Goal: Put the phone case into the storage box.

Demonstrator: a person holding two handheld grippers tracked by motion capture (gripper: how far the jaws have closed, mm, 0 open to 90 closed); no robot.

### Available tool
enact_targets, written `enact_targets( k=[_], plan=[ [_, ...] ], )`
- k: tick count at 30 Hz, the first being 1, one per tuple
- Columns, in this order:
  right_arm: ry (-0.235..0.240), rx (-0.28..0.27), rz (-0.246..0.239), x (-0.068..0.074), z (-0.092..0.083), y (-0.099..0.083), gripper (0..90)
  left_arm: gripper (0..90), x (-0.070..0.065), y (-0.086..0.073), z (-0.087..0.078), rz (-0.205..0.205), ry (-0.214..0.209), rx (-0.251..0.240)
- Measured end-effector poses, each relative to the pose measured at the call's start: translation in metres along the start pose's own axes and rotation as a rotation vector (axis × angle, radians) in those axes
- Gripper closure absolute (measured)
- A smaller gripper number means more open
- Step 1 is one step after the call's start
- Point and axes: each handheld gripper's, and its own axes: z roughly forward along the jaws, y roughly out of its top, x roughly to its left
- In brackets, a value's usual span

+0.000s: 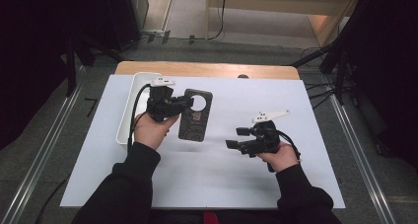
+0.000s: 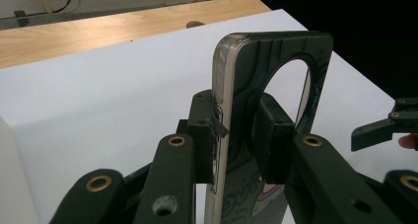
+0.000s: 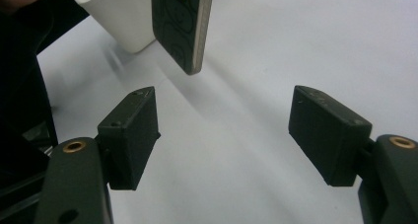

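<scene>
A dark phone case point(image 1: 196, 116) with a round cut-out near its top hangs above the white table sheet. My left gripper point(image 1: 186, 104) is shut on it. In the left gripper view the case point(image 2: 236, 150) stands upright on edge, and both pads point(image 2: 204, 130) of my left gripper point(image 2: 241, 140) press its two faces. My right gripper point(image 1: 235, 137) is lower and to the right, open, with nothing between its jaws. In the right gripper view my right gripper point(image 3: 224, 130) points at the bare sheet, and the case's lower end point(image 3: 182, 21) hangs ahead of it at upper left.
A white oblong bin point(image 1: 129, 105) stands at the left edge of the white sheet point(image 1: 256, 184), behind my left hand; it appears as the bin point(image 3: 118, 17) in the right gripper view. A wooden table edge point(image 1: 207, 68) runs along the far side.
</scene>
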Motion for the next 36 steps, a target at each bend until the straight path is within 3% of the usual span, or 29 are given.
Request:
enact_targets(
  k=[8,31,36],
  plan=[
    [0.004,0.009,-0.016,0.003,-0.008,-0.012,26.4,72.3,0.000,0.000,0.000,-0.004,0.002,-0.003],
    [-0.005,0.021,0.022,-0.001,-0.026,-0.048,26.3,72.2,0.005,0.002,-0.003,-0.021,-0.016,0.005],
    [-0.019,0.002,-0.004,-0.001,-0.029,-0.054,26.4,72.3,0.005,0.002,-0.003,-0.014,-0.015,0.013]
  ],
)
